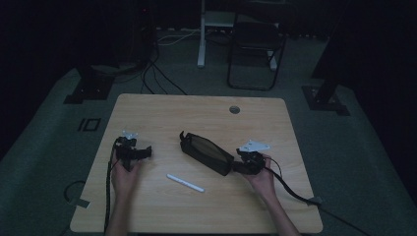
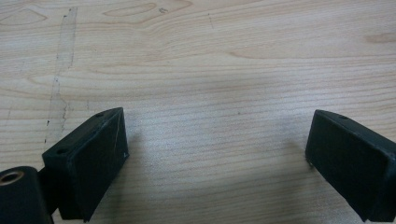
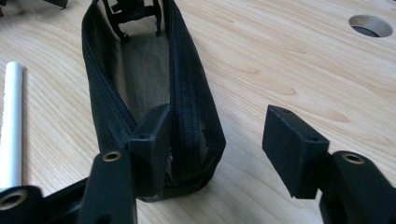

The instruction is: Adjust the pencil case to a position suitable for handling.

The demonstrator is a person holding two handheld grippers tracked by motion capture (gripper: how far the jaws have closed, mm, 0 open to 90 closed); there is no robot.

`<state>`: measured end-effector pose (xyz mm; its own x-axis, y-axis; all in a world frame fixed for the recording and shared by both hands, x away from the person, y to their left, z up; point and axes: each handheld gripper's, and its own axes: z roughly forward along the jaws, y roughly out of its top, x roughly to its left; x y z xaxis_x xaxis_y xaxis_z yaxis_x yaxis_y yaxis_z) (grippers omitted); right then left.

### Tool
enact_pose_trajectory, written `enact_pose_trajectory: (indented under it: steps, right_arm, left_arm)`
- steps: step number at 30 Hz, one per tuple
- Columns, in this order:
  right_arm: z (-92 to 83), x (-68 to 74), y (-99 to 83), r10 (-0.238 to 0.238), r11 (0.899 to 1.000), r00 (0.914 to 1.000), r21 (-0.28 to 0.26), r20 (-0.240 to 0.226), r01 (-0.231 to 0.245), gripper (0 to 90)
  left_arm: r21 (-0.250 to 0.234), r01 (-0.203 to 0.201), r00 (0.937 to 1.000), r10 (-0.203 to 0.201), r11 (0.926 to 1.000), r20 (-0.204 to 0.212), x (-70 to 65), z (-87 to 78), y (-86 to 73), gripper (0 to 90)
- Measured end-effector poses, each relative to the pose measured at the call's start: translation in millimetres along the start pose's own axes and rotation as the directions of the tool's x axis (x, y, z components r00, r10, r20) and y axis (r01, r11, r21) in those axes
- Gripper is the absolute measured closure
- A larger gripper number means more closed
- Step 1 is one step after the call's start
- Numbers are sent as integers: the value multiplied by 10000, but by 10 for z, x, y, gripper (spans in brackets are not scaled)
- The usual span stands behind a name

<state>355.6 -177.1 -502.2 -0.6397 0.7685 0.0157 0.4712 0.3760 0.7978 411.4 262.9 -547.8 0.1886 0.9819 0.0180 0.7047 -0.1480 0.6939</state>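
Note:
A black mesh zip pouch [image 1: 206, 152] lies open on the wooden table [image 1: 162, 110], running from upper left to lower right. In the right gripper view the pouch [image 3: 187, 93] gapes upward. My right gripper [image 1: 235, 164] is at its near end, open [image 3: 219, 123]. Its left finger [image 3: 149, 140] sits inside the opening against the pouch's side wall. The other finger [image 3: 292, 149] stands clear over bare wood. A white pen [image 1: 185, 183] lies in front of the pouch, with one end [image 3: 11, 126] seen at the left. My left gripper [image 1: 146, 151] rests open on the table [image 2: 217, 140] with nothing between its fingers.
A round cable hole [image 1: 234, 109] is in the table's far edge [image 3: 371, 25]. A dark chair [image 1: 255, 49] and floor cables [image 1: 152, 73] stand beyond the table. Each gripper trails a cable [image 1: 295, 194] off the near side.

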Motion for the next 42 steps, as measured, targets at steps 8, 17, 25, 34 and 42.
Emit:
enact_pose_trajectory:
  steps: [8, 17, 25, 34, 42]
  right_arm:
    - [-94, -142, -36, -35, 9999, 9997, 167, 239, 31, 431]
    - [-185, -186, -93, 64, 9997, 9999, 244, -91, -62, 408]
    - [-296, -114, 2, -79, 9996, 10000, -289, -56, 77, 396]
    - [-419, 155, 115, -804, 9938, 9955, -815, -497, 762, 456]
    - [-414, 463, 174, -1588, 9856, 9764, -818, -1461, 1481, 525]
  left_arm:
    - [1, -1, 10000, 1, 10000, 0, 0, 0, 0, 60]
    - [1, -1, 10000, 1, 10000, -1, 0, 0, 0, 60]
    - [1, -2, 10000, 2, 10000, 0, 0, 0, 0, 60]
    - [-7, 1, 10000, -1, 10000, -5, 0, 1, 0, 60]
    - [1, -1, 10000, 1, 10000, 1, 0, 0, 0, 60]
